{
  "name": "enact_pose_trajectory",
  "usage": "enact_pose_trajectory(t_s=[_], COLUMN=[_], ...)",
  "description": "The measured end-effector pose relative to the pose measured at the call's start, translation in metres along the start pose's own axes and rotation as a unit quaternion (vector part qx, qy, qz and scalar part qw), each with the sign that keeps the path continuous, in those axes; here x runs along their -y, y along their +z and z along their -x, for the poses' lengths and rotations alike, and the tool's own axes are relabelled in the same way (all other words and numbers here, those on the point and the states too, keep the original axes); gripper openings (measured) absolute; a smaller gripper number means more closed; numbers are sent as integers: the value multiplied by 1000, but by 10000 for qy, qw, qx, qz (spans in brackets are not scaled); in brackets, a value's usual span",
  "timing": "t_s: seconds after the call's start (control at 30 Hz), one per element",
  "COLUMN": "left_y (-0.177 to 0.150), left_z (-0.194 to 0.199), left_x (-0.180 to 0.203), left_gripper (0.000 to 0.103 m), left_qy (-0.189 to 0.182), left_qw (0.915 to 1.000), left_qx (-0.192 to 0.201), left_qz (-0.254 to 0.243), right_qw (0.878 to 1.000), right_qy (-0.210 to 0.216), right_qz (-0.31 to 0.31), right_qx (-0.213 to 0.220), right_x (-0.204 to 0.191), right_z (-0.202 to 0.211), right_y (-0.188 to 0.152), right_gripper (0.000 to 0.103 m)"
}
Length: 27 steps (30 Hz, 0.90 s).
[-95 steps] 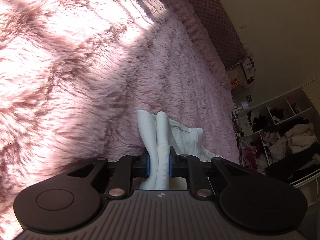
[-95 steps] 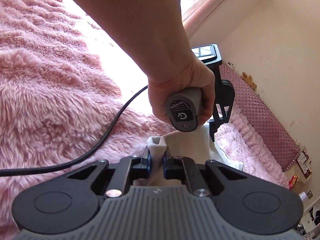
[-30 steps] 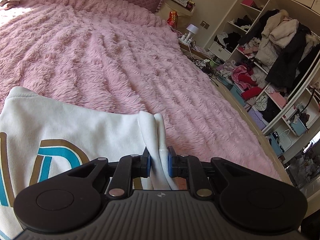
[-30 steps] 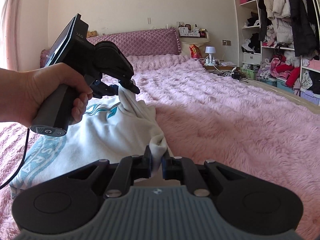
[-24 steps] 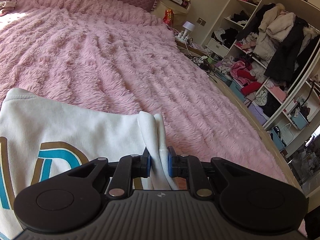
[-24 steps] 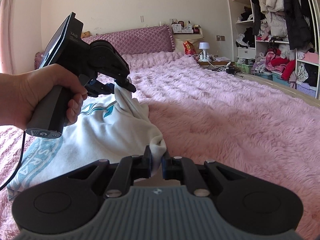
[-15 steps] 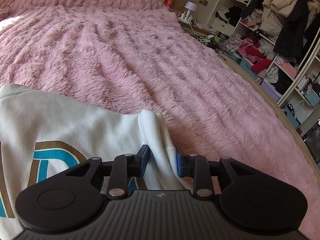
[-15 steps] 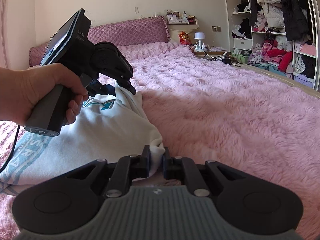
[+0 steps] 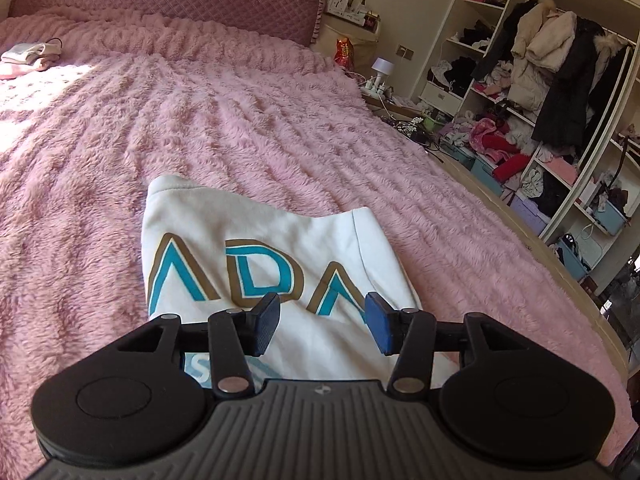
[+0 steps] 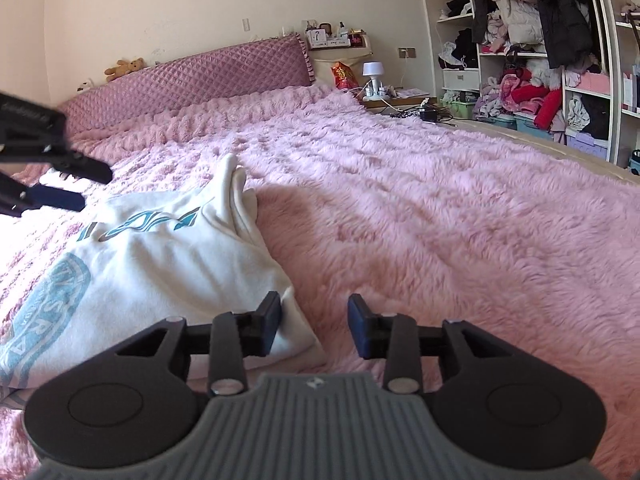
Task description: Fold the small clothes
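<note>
I find the bed covered by a pink shag blanket, and on it, toward the near side, the white garment lying spread and released. Its printed teal-and-tan lettering faces up. In the left wrist view the garment runs away from me along the line of the fingers, its far hem a short way up the bed and its near part passing under the rig. In the right wrist view the same garment lies to the left of centre, with a bunched fold standing up at its far right corner.

The left gripper hangs directly above the garment, fingers spread wide, holding nothing; the cloth shows between them. The right gripper is likewise spread and empty. Its left finger sits over the garment's near right corner, while its right finger is over bare blanket.

My judgement: the garment's right edge is the line the next fold turns on. The right gripper is already at that edge; the left gripper is over the middle and would have to shift sideways to reach an edge.
</note>
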<state>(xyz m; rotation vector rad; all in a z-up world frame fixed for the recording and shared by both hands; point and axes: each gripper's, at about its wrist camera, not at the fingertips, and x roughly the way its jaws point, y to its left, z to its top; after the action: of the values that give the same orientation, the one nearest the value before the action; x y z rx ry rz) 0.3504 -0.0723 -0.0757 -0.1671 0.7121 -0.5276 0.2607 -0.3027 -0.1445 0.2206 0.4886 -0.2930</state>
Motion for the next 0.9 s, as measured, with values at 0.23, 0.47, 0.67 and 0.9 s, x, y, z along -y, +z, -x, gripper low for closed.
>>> enact_pose_trajectory(t_s=[0.23, 0.47, 0.67, 0.9], left_y=[-75, -107, -116, -119], left_z=[69, 69, 56, 50], left_x=[-25, -21, -13, -7], left_gripper=[58, 58, 58, 37], left_qy=[592, 663, 845, 847], left_qw=[9982, 9974, 9956, 9949], left_qx=[24, -194, -267, -268], left_qz=[0, -190, -319, -473], right_qw=[9987, 9920, 9898, 9868], right_qy=[333, 561, 674, 771], right_qz=[-348, -995, -1048, -1150], right_qx=[-137, -530, -695, -834], right_x=[7, 10, 6, 8], right_z=[14, 21, 19, 11], right_y=[8, 10, 8, 5], right_gripper=[29, 28, 25, 24])
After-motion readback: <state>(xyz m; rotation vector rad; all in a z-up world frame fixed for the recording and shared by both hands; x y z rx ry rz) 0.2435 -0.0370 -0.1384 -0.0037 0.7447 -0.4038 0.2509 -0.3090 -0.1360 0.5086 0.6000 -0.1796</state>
